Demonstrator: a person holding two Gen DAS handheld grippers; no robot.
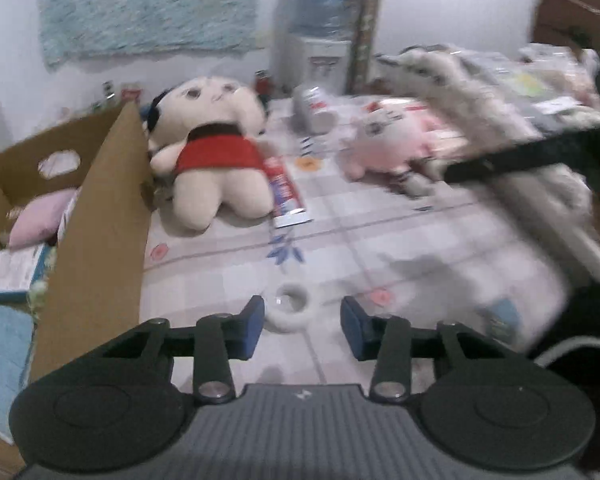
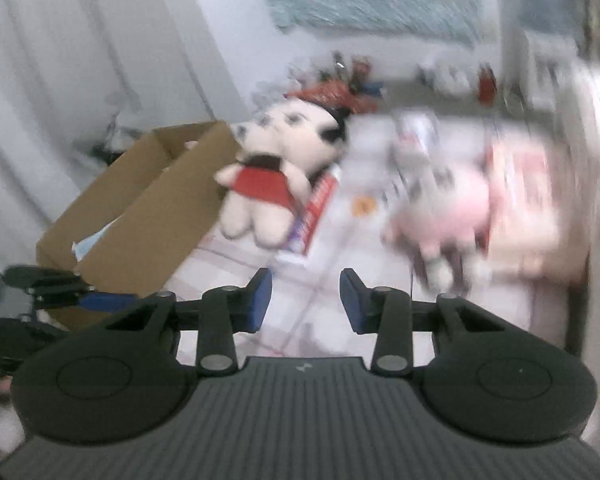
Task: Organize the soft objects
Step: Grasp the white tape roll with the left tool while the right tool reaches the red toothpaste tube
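A cream plush doll in a red dress (image 1: pixel 214 148) lies on the checked table cover beside an open cardboard box (image 1: pixel 100 208). It also shows in the right wrist view (image 2: pixel 266 184). A pink plush cat (image 1: pixel 388 140) lies further right, blurred in the right wrist view (image 2: pixel 452 208). A small white fluffy ring (image 1: pixel 288 308) lies just ahead of my left gripper (image 1: pixel 302 320), which is open and empty. My right gripper (image 2: pixel 306 298) is open and empty above the table, short of the toys. The box holds a pale pink soft item (image 1: pixel 40 220).
A toothpaste tube (image 1: pixel 286 192) lies next to the doll. A can (image 1: pixel 314 106) and a water dispenser (image 1: pixel 324 28) stand at the back. A grey-white fluffy blanket (image 1: pixel 480 92) is heaped at the right. The left gripper shows at the left of the right wrist view (image 2: pixel 60 292).
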